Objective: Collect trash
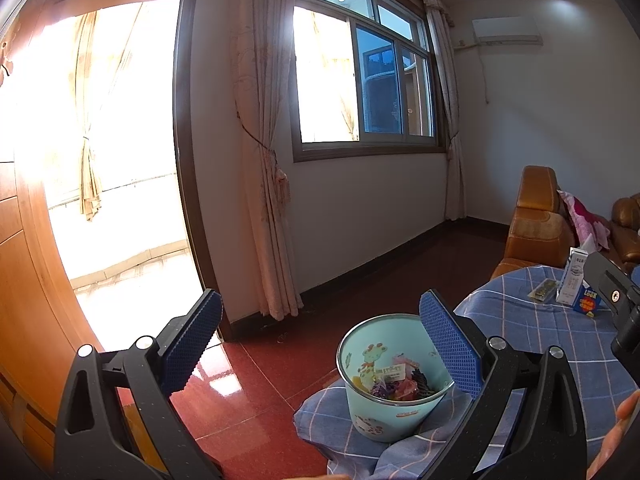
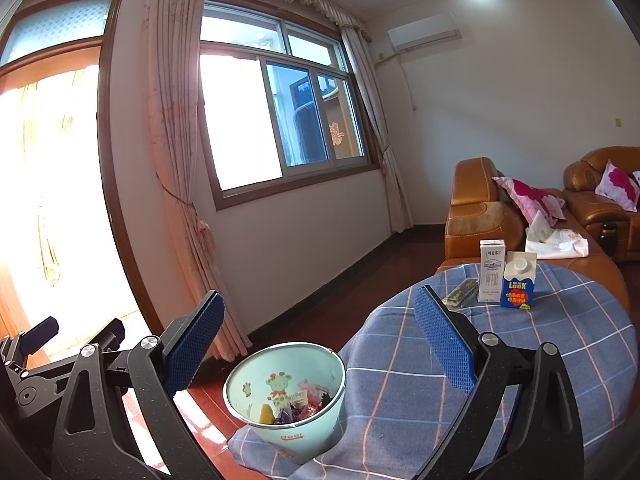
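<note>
A light-blue cartoon trash bucket [image 1: 394, 376] holding several colourful wrappers sits at the near left edge of a round table with a blue checked cloth [image 1: 540, 332]; it also shows in the right wrist view [image 2: 286, 396]. A white milk carton [image 2: 491, 276], a blue LOOK carton [image 2: 519, 285] and a small flat packet [image 2: 460, 294] stand on the cloth [image 2: 420, 380] farther back. My left gripper [image 1: 320, 316] is open and empty above the bucket. My right gripper [image 2: 318, 318] is open and empty, above the bucket and table edge.
Red tiled floor [image 1: 260, 380] lies left of the table. A wooden door [image 1: 24, 280] and bright doorway are at left, curtains [image 1: 264, 160] and a window behind. Orange leather sofas [image 2: 480, 208] with pink cushions and a white bag [image 2: 556, 242] stand behind the table.
</note>
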Available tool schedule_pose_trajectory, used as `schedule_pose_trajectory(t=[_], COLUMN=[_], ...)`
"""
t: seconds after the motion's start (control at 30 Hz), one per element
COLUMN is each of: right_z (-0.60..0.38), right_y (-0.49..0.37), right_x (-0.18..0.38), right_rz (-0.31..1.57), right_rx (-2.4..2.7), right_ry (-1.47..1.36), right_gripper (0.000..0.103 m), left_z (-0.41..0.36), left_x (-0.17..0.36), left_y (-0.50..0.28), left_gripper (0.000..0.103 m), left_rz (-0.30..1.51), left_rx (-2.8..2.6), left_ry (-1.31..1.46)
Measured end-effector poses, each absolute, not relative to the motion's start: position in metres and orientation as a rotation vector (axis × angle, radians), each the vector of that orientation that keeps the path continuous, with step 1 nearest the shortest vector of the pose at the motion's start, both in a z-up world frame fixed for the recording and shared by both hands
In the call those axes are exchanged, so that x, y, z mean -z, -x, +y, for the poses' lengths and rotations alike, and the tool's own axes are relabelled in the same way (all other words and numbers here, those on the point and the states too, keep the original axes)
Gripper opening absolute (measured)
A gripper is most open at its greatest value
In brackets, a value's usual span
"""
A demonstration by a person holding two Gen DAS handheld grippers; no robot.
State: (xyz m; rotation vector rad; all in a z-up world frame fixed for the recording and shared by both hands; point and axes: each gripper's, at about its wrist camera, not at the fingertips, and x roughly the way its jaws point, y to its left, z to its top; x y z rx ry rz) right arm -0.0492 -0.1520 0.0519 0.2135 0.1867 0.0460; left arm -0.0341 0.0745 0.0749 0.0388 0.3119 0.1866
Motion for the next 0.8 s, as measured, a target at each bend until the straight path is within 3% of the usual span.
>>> schedule_pose_trajectory(t=[0.8], right_z=[-0.1589], right_y=[0.0526], right_x=[-0.0504], right_rz=[0.198], right_rx=[-0.03], right_ry=[-0.215], right_gripper=[0.094], left_z=[0.0737], left_x=[-0.0706], left_y=[0.0314], left_gripper=[0.097], left_rz=[0.34], left_rx=[-0.186], left_ry=[-0.026])
